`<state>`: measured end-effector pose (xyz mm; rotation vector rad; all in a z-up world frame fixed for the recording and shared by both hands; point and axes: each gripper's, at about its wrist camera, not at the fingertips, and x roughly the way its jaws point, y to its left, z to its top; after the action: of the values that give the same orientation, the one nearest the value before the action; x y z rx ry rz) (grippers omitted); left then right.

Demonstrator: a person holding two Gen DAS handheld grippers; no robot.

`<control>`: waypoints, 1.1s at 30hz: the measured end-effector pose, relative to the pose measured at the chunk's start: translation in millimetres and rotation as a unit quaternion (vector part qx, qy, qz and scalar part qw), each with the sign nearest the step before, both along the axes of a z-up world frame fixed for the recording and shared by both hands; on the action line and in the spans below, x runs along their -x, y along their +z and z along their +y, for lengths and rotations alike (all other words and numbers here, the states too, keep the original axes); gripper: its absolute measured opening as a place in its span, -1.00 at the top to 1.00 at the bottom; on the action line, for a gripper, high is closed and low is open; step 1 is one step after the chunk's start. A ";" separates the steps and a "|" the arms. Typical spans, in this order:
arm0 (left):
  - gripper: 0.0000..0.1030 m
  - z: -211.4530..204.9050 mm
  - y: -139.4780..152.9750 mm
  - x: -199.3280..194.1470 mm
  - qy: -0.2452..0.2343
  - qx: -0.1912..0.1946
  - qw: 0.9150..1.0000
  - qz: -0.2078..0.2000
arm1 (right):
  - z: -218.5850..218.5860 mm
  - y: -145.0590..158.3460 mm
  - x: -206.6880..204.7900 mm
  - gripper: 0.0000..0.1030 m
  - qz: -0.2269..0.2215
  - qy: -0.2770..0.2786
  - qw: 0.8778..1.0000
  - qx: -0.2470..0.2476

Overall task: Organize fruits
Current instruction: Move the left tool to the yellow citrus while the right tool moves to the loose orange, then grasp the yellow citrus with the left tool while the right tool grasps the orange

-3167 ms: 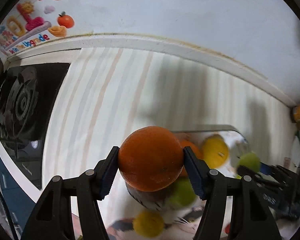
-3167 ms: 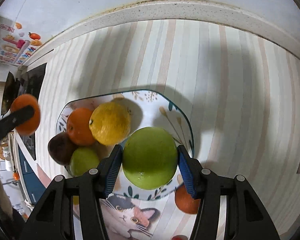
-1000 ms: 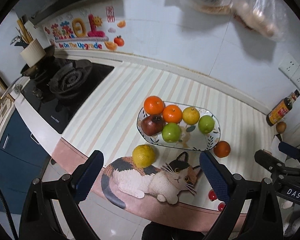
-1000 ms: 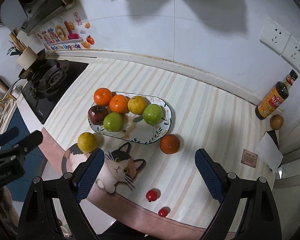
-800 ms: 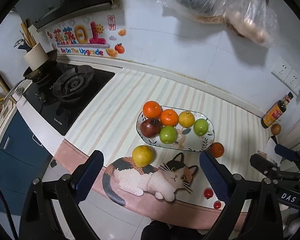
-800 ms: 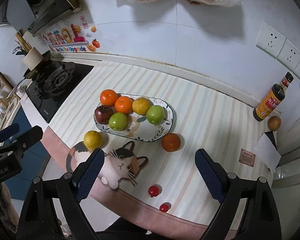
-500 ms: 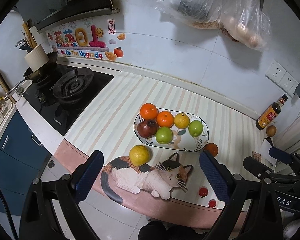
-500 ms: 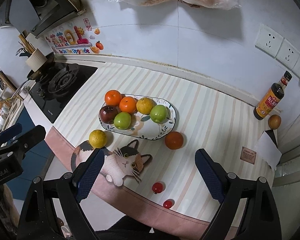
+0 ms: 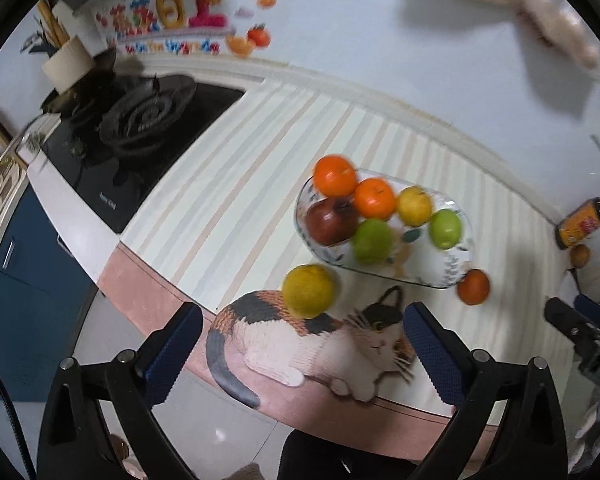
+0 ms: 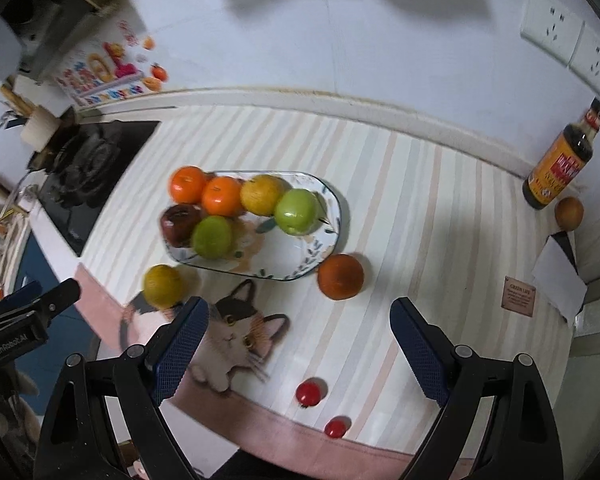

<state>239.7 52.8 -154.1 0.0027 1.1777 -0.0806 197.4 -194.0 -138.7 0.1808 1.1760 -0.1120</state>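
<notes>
An oval plate on the striped counter holds two oranges, a yellow citrus, two green apples and a dark red fruit. A yellow citrus lies off the plate to the left, on the cat picture. An orange lies off it to the right. Two cherry tomatoes lie near the front edge. My left gripper and right gripper are both open and empty, held high above the counter. The plate also shows in the left wrist view.
A black gas stove sits at the left. A sauce bottle and a small brown fruit stand at the far right by white paper. Blue cabinets are below the counter's edge.
Both grippers have moved closer to the counter since half a second ago, so the fruits appear larger. Both jaws stay wide open. The fruits have not moved.
</notes>
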 end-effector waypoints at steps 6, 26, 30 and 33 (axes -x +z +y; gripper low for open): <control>-1.00 0.5 -60.9 -32.1 -0.017 -0.020 0.998 0.061 | -21.6 -58.4 -28.4 -0.82 0.037 -0.012 0.999 0.008; -0.23 -35.3 -157.0 -71.6 -0.135 -0.036 0.980 0.145 | -52.5 -171.7 -83.9 -0.16 0.130 0.004 0.991 -0.044; -0.19 -26.8 -158.0 -76.1 -0.119 -0.025 0.981 0.151 | -52.7 -170.7 -85.6 -0.15 0.130 0.011 0.991 -0.039; -0.18 -24.1 -157.0 -70.2 -0.108 -0.023 0.982 0.151 | -50.6 -168.3 -77.7 -0.15 0.140 0.014 0.989 -0.054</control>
<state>309.9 28.7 -311.1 0.1643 1.4797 -0.2535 275.1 -244.6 -307.0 0.2501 1.4659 -0.0505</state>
